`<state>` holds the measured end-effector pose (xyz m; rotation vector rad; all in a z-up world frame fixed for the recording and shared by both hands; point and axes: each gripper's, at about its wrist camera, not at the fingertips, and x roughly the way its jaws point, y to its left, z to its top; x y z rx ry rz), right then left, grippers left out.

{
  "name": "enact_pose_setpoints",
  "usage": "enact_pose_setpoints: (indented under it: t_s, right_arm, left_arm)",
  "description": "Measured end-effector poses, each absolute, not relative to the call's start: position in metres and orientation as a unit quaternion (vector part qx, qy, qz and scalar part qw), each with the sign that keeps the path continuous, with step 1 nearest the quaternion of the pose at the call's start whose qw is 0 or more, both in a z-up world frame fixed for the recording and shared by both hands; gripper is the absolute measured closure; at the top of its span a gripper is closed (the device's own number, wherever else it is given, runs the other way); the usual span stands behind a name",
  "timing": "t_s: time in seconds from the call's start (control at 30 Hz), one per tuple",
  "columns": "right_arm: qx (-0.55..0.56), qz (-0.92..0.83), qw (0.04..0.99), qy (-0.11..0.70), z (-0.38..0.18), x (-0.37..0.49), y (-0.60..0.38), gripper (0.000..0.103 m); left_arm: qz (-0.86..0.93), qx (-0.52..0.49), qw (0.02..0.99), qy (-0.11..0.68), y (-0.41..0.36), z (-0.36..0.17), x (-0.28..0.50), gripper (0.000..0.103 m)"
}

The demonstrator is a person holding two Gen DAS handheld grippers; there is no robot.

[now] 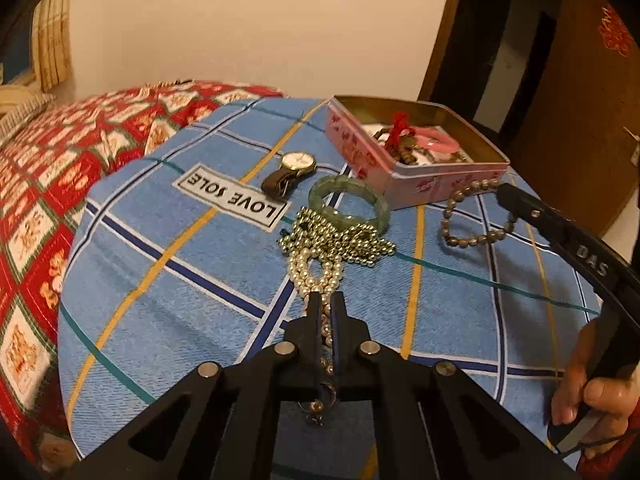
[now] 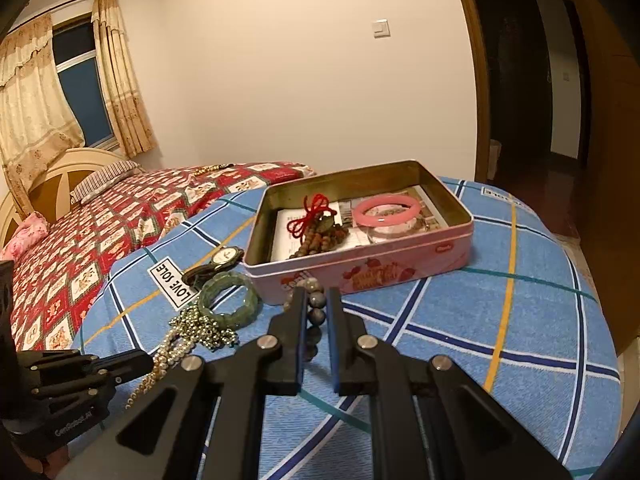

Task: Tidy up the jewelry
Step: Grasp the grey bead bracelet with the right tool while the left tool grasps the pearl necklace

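Three pieces already lie in the open pink metal tin (image 2: pixel 400 264); the left gripper (image 1: pixel 326 300) clenches the pearl-bead necklace (image 1: pixel 316 272), the right gripper (image 2: pixel 316 300) the grey-bead bracelet (image 2: pixel 314 300), both on the blue plaid cloth (image 2: pixel 460 340) at the tin's six o'clock, while the watch (image 1: pixel 294 166) and green stone bangle (image 1: pixel 348 200) wait at its nine o'clock.

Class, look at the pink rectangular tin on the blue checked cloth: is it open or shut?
Open. The pink rectangular tin has no lid on; its gold inside shows, with a pink bangle and brown beads inside.
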<state>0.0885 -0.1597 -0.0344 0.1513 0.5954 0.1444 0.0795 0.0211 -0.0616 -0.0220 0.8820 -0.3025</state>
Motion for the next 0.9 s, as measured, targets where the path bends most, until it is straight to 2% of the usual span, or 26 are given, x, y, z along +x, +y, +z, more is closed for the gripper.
enact_pose_setpoints:
  t_s: [0.07,0.13,0.2,0.3,0.37,0.4,0.43,0.6,0.7,0.73,0.9]
  right_arm:
    - [0.076,0.071,0.950,0.295,-0.035,0.089,-0.160,0.091]
    - [0.077,0.072,0.949,0.296,-0.036,0.090,-0.160,0.091]
    - [0.078,0.071,0.949,0.297,-0.036,0.090,-0.161,0.091]
    - [0.079,0.071,0.949,0.297,-0.036,0.089,-0.162,0.091]
    - [0.079,0.071,0.948,0.299,-0.036,0.089,-0.162,0.091]
    - [0.079,0.071,0.948,0.299,-0.036,0.089,-0.162,0.091]
    - [0.079,0.071,0.948,0.299,-0.037,0.089,-0.162,0.091]
    - [0.082,0.070,0.948,0.300,-0.037,0.090,-0.162,0.091]
    - [0.083,0.066,0.949,0.295,-0.037,0.089,-0.163,0.091]
    - [0.083,0.065,0.951,0.291,-0.036,0.087,-0.163,0.091]
    - [0.076,0.061,0.956,0.276,-0.031,0.082,-0.162,0.091]
  left_arm:
    - [-0.150,-0.015,0.888,0.436,0.019,-0.065,0.084,0.081]
    - [-0.147,-0.020,0.883,0.446,0.019,-0.069,0.087,0.048]
    - [-0.151,-0.034,0.881,0.448,0.021,-0.070,0.087,0.044]
    - [-0.152,-0.039,0.881,0.447,0.022,-0.070,0.087,0.044]
    - [-0.147,-0.036,0.882,0.447,0.021,-0.070,0.087,0.053]
    - [-0.140,-0.029,0.883,0.447,0.021,-0.070,0.087,0.074]
    - [-0.137,-0.022,0.883,0.449,0.020,-0.070,0.088,0.083]
    - [-0.139,-0.018,0.883,0.449,0.022,-0.070,0.088,0.087]
    - [-0.138,-0.032,0.889,0.435,0.028,-0.065,0.083,0.092]
    - [-0.137,-0.037,0.893,0.428,0.030,-0.063,0.081,0.098]
    - [-0.138,-0.027,0.913,0.382,0.034,-0.047,0.066,0.098]
